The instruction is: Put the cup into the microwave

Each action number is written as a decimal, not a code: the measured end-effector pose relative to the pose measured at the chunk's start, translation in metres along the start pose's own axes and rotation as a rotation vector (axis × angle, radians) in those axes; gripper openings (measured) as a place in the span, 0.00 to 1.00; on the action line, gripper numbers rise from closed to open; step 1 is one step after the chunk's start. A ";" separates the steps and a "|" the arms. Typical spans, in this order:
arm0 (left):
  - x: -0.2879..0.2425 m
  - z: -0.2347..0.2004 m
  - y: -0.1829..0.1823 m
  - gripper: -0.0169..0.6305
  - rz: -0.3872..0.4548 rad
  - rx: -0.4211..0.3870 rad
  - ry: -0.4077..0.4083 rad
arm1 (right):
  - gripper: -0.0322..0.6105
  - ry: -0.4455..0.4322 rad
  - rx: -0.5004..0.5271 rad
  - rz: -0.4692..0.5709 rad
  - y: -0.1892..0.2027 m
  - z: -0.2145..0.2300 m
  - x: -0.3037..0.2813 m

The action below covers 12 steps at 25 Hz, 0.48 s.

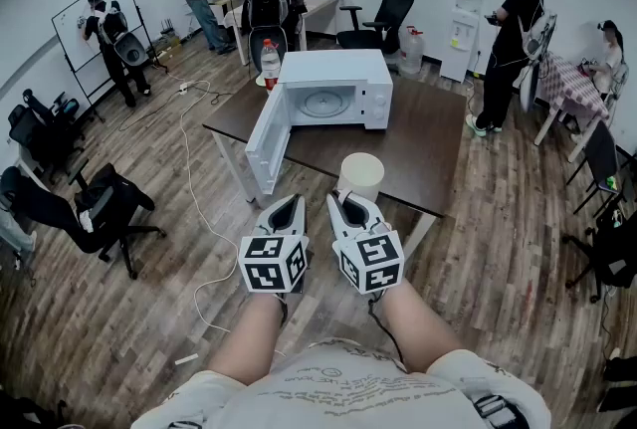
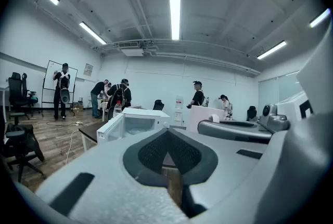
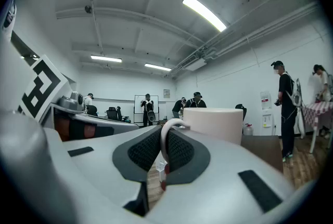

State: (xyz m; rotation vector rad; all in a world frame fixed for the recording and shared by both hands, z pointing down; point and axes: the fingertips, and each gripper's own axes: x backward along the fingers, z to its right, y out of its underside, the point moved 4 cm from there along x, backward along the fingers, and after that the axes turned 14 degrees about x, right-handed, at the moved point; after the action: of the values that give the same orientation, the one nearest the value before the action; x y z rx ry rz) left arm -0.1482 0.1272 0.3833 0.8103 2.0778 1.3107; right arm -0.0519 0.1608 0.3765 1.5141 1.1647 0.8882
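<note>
Closest in, both grippers sit side by side just short of the table's near edge. The left gripper [image 1: 286, 204] has its jaws pressed together with nothing between them, you can see the pads meeting in its own view [image 2: 167, 140].

The right gripper [image 1: 348, 201] is clamped tight on the handle [image 3: 165, 137] of the cup [image 1: 360, 174]. In the right gripper view, that thin white loop runs straight down between the two dark pads, and the cup body [image 3: 214, 123] sits just past the jaw tips.

The cup is white, upright and right at the near edge of the dark brown table [image 1: 433, 153]. Can't honestly tell if it's resting on the wood or lifted a bit.

Further back on the same table is the white microwave [image 1: 333, 69], well apart from the cup. Its door [image 1: 267, 143] is swung wide open toward the near left and the inside looks bare apart from the turntable. A bottle [image 1: 269, 61] with a red cap stands just beside the microwave's far left corner.

Way at the back there's a water dispenser [image 1: 464, 19] against the wall on the right, a whiteboard [image 1: 95, 14] on the left, and a few people standing around.
</note>
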 end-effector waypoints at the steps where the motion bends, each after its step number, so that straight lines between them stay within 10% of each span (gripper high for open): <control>1: -0.001 -0.002 0.000 0.05 -0.001 0.001 0.002 | 0.09 -0.002 0.001 -0.004 0.001 -0.001 -0.002; 12: -0.005 -0.032 0.001 0.05 -0.025 0.023 0.023 | 0.09 0.059 -0.010 0.038 0.005 -0.010 -0.021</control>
State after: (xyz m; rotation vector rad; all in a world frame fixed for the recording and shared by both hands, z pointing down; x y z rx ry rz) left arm -0.1680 0.1052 0.3969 0.7803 2.1174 1.2915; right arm -0.0654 0.1431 0.3837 1.5155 1.1759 0.9691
